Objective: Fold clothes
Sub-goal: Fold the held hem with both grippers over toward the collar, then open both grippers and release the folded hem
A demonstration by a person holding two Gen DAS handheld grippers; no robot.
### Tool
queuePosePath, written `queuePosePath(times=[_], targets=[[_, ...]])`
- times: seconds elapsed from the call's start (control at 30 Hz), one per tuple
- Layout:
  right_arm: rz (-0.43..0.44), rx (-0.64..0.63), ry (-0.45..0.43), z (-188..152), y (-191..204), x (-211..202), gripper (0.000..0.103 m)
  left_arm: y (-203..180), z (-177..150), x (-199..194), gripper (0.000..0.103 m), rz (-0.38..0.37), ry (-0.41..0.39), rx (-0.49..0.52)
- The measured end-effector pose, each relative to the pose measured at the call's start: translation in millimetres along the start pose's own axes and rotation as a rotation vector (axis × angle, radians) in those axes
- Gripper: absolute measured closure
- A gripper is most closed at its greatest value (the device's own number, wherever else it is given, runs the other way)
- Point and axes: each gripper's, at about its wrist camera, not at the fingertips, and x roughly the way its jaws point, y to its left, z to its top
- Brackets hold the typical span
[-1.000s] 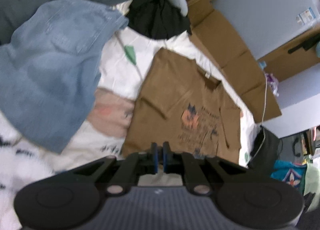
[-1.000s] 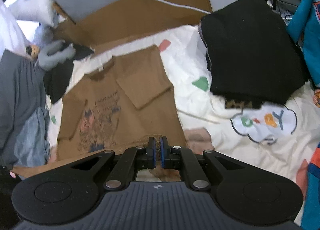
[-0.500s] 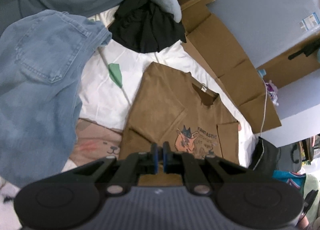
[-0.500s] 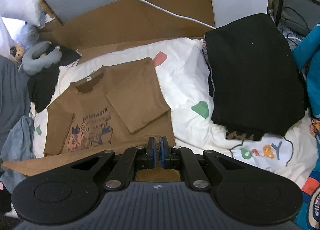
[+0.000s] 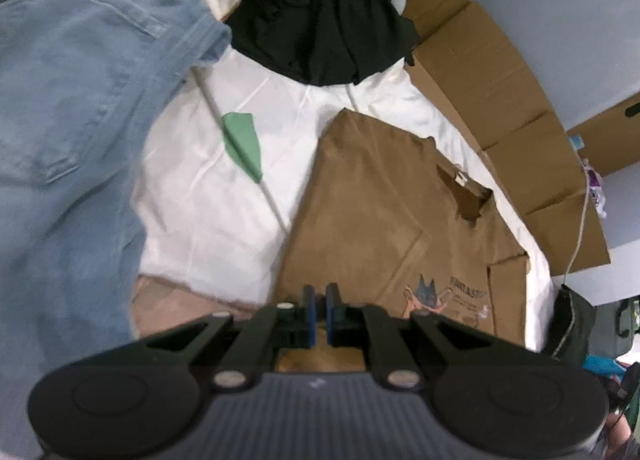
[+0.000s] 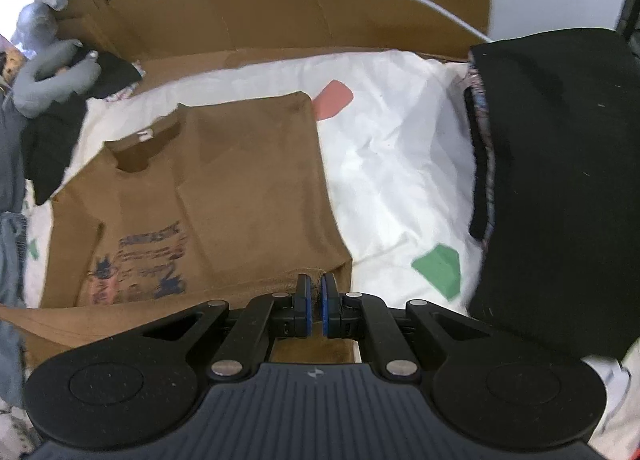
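A brown T-shirt [image 5: 384,211] with a printed cat graphic lies on a white patterned sheet [image 5: 224,195], both sleeves folded in over the chest. It also shows in the right wrist view [image 6: 224,195]. My left gripper [image 5: 320,300] is shut on the shirt's bottom hem at its left side. My right gripper [image 6: 316,288] is shut on the hem at its right side. The hem is lifted and carried over the shirt's lower part, towards the collar.
Blue jeans [image 5: 72,131] lie at the left, a black garment [image 5: 320,19] beyond the shirt. A folded black stack [image 6: 560,179] sits at the right. Flattened cardboard [image 6: 300,7] lines the far edge, with a grey plush toy [image 6: 48,71] at the far left.
Both grippers have moved forward along the shirt towards the collar, carrying the bottom hem with them. More of the shirt's lower part is now covered.
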Motion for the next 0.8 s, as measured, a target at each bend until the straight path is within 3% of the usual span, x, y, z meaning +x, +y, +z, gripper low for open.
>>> queuePosePath(times=[0.27, 0.43, 0.5, 0.57, 0.67, 0.7, 0.8], targets=[[-0.002, -0.035, 0.029, 25, -7, 61, 0.1, 1, 30, 56, 0.098, 0.022, 0.022, 0.02], [-0.003, -0.01, -0.007, 23, -14, 82, 0.098, 6, 35, 77, 0.098, 0.015, 0.003, 0.023], [-0.005, -0.015, -0.033, 20, -15, 87, 0.092, 11, 35, 77, 0.093, 0.005, -0.016, 0.022], [0.006, -0.04, -0.077, 17, -15, 85, 0.092, 16, 33, 71, 0.078, -0.024, -0.053, 0.031], [0.029, -0.07, -0.139, 14, -19, 71, 0.091, 24, 24, 60, 0.076, -0.029, -0.073, 0.041], [0.033, -0.076, -0.157, 13, -21, 66, 0.089, 26, 21, 58, 0.076, -0.025, -0.071, 0.053], [0.038, -0.086, -0.197, 9, -29, 51, 0.061, 25, 10, 59, 0.076, 0.001, -0.043, 0.126]])
